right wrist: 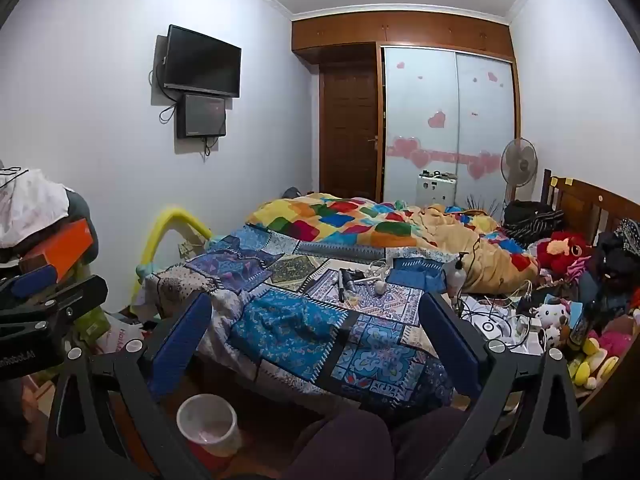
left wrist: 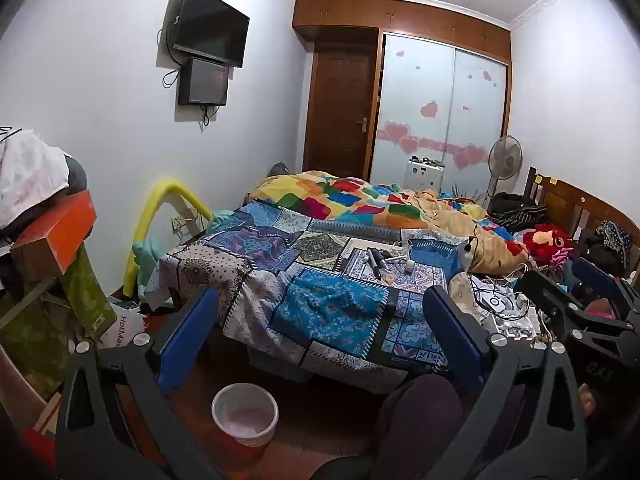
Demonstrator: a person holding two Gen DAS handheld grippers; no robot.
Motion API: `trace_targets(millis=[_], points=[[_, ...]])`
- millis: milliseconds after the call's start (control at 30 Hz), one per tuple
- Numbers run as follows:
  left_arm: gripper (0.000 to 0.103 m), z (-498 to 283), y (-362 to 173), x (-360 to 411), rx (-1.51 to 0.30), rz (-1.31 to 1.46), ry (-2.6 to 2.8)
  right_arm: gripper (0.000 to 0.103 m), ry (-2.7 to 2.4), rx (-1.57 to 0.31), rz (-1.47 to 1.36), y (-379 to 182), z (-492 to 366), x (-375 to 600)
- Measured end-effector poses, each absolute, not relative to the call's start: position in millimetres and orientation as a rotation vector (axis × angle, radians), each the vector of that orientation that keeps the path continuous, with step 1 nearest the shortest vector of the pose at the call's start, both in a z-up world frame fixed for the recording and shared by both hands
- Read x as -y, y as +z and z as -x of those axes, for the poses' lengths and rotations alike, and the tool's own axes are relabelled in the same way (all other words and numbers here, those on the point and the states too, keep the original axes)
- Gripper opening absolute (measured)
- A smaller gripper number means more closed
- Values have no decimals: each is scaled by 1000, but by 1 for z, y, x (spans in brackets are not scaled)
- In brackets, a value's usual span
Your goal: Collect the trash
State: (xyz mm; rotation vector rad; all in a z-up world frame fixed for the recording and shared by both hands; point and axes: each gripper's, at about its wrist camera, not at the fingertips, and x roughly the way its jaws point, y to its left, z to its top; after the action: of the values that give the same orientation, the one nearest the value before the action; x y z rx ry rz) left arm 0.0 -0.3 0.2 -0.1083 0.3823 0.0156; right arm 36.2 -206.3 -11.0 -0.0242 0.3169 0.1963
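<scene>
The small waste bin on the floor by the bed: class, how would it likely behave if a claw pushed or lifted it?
The waste bin looks like thin plastic and nearly empty, so probably light. Standing upright on the smooth floor, it may slide or tip if pushed high. Its thin rim could flex when pinched.

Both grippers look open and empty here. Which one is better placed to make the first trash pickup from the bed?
Probably right. The right gripper is open and empty, framing the small clutter on the bed. The left gripper, equally open and empty, sits nearer the bin; the clutter lies right of its centre. The margin is small.
</scene>
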Motion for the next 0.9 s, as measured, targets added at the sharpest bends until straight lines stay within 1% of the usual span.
trace_targets(millis=[267,900], points=[[103,0,-1,-7,-379,104,21,103,198,-317,18,-9,-34,207],[103,5,8,7,-367,102,23,103,200,-310,-8,-6,-30,205]])
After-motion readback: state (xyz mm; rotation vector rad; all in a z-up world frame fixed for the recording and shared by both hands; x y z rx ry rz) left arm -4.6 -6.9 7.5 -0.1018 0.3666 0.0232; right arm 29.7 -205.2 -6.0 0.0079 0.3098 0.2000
